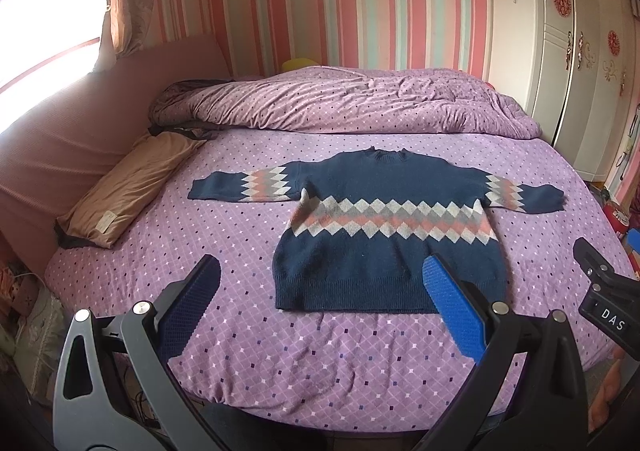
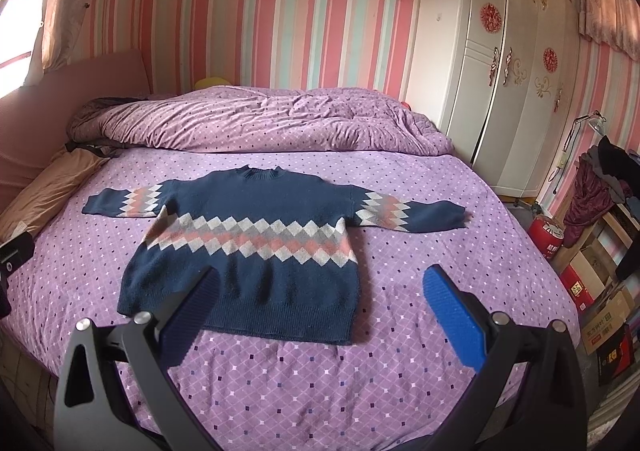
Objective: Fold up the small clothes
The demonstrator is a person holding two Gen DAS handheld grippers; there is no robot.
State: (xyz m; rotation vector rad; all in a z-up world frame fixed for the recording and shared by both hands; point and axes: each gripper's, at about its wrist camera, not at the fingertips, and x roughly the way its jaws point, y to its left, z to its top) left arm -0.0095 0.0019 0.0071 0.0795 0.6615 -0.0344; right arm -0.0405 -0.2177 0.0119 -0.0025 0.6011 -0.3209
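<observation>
A small navy sweater point(image 1: 384, 211) with a band of grey, white and pink diamonds lies flat on the purple bedsheet point(image 1: 280, 351), both sleeves spread out, neck toward the far side. In the right wrist view the same sweater point(image 2: 256, 235) lies left of centre. My left gripper point(image 1: 320, 271) hovers open above the sheet near the sweater's lower left hem, with nothing between its blue pads. My right gripper point(image 2: 320, 279) is also open and empty, above the sweater's lower right hem. The right gripper's black body point(image 1: 604, 291) shows at the right edge of the left wrist view.
A bunched purple duvet point(image 1: 340, 99) lies across the far side of the bed. A tan pillow point(image 1: 128, 187) rests at the left by the pink headboard point(image 1: 60, 139). A white wardrobe point(image 2: 500, 91) stands at right, with boxes and a red canister point(image 2: 548, 239) on the floor beside the bed.
</observation>
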